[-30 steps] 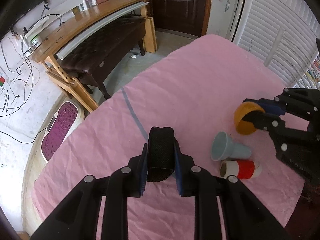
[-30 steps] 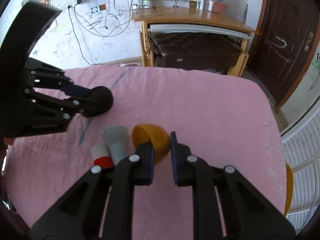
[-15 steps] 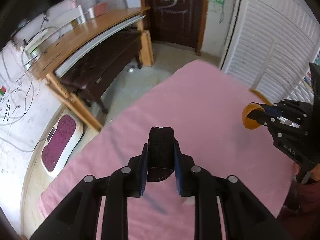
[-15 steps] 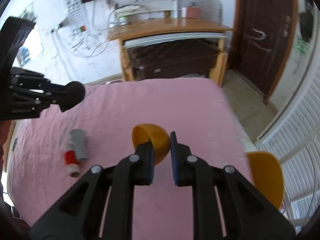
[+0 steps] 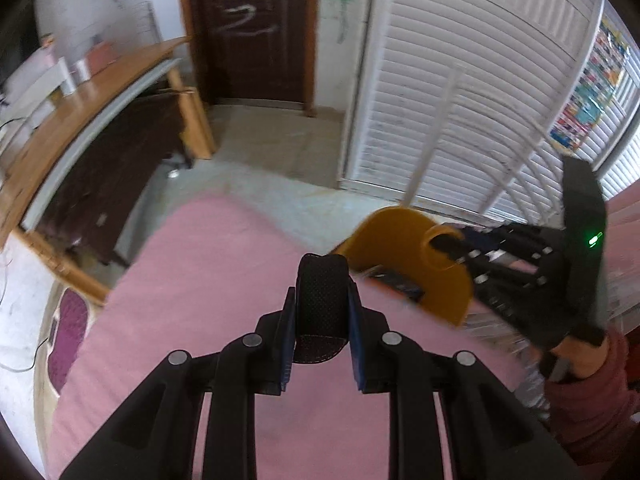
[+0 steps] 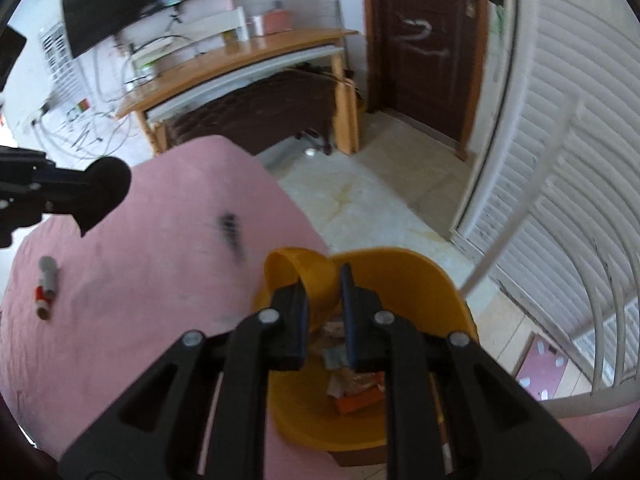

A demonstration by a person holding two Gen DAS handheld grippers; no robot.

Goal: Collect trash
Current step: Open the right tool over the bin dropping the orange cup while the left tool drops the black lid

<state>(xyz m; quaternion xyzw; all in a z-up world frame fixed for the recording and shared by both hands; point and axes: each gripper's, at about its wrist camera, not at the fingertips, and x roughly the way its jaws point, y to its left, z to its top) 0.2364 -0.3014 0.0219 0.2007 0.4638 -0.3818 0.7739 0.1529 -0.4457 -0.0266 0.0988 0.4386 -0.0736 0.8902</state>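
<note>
Two hand-held grippers: the left hand-held gripper (image 5: 321,300) clamps one black mesh pad (image 5: 321,304), the right hand-held gripper (image 6: 323,292) one orange cup (image 6: 302,276) (above the orange bin (image 6: 432,280)).

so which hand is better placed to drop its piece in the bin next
Right. The right gripper, shut on the orange cup, is above the open orange bin. The left gripper holds the black piece over the pink bed, short of the bin.

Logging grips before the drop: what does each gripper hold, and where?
Left gripper: black mesh pad, pinched across its sides. Right gripper: orange plastic cup, by its rim.
</note>
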